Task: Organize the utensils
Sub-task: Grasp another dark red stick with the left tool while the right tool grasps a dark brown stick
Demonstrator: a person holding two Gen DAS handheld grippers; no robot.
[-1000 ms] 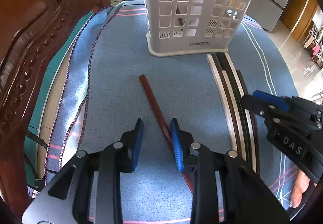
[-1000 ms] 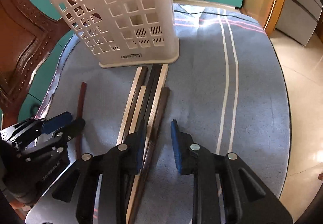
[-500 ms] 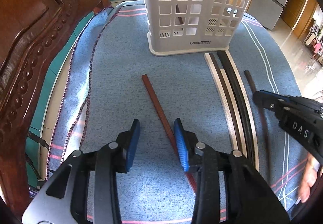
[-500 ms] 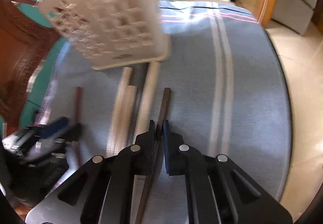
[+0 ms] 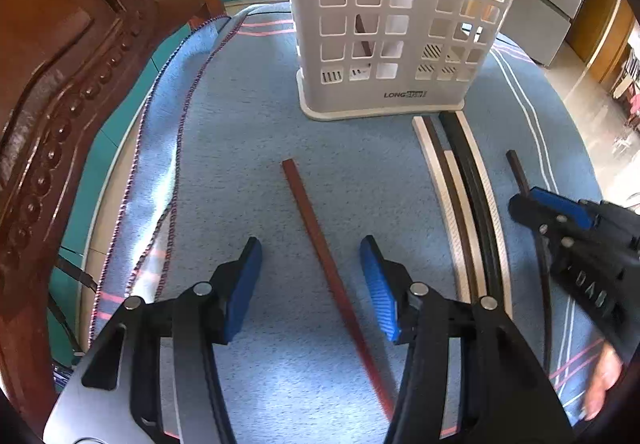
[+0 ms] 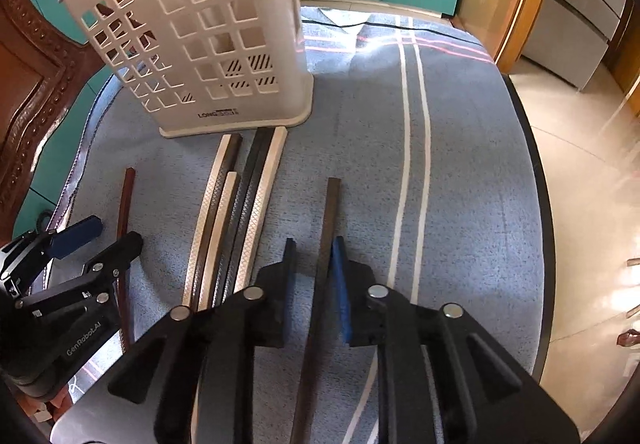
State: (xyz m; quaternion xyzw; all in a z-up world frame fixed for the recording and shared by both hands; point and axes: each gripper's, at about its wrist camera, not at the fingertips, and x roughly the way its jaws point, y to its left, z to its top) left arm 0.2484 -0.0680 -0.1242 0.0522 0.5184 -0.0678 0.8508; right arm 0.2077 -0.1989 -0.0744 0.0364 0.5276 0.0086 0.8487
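Your left gripper (image 5: 310,284) was opening, its blue pads straddling the reddish-brown chopstick (image 5: 320,256) that lay flat on the blue striped tablecloth (image 5: 240,148), touching neither pad. Your right gripper (image 6: 314,284) was opening too, with the dark brown chopstick (image 6: 326,228) between its jaws, against the right pad only. The white perforated plastic utensil basket (image 6: 224,44) stood upright behind them.
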